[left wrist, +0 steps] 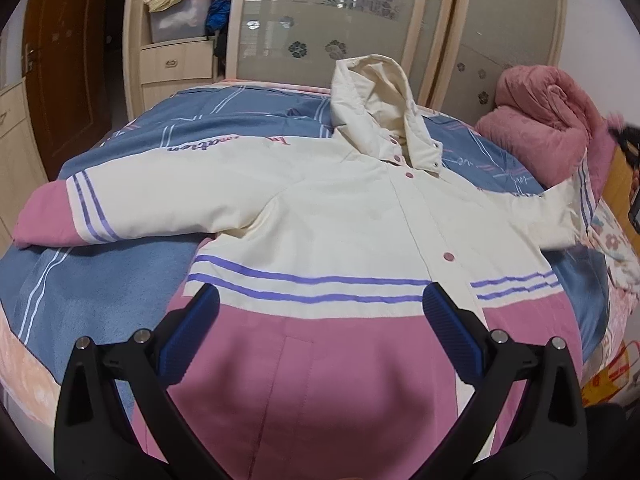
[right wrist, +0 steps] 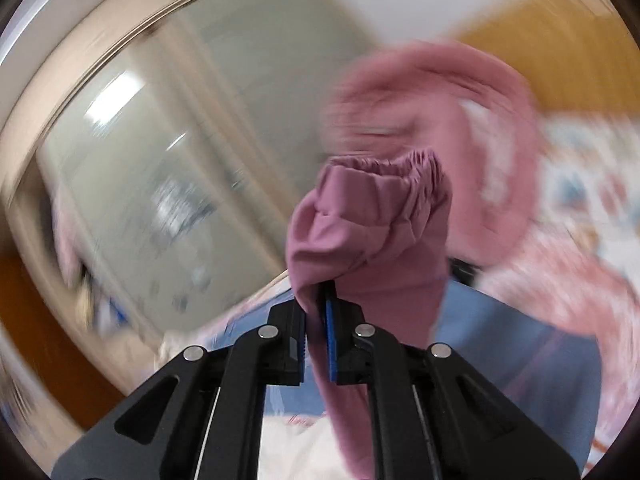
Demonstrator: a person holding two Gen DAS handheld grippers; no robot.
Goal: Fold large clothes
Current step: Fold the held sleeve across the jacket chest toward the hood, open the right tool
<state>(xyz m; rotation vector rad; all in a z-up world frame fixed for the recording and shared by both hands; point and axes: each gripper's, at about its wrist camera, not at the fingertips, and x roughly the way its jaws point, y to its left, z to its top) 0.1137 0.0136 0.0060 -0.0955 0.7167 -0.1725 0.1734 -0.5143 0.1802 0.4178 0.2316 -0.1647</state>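
A cream and pink hooded jacket (left wrist: 332, 216) with purple stripes lies face up on the bed, hood toward the wardrobe. Its left sleeve (left wrist: 80, 208) is spread out flat. Its right sleeve (left wrist: 568, 208) is lifted off the bed at the right edge. My left gripper (left wrist: 320, 312) is open and hovers above the jacket's pink lower part. My right gripper (right wrist: 318, 312) is shut on the pink elastic cuff (right wrist: 368, 224) of the right sleeve and holds it up; that view is blurred.
The bed has a blue patterned cover (left wrist: 80, 288). A rolled pink blanket (left wrist: 548, 128) lies at the far right. A wardrobe with frosted sliding doors (left wrist: 328, 20) stands behind the bed, with open shelves of clothes (left wrist: 188, 8) to its left.
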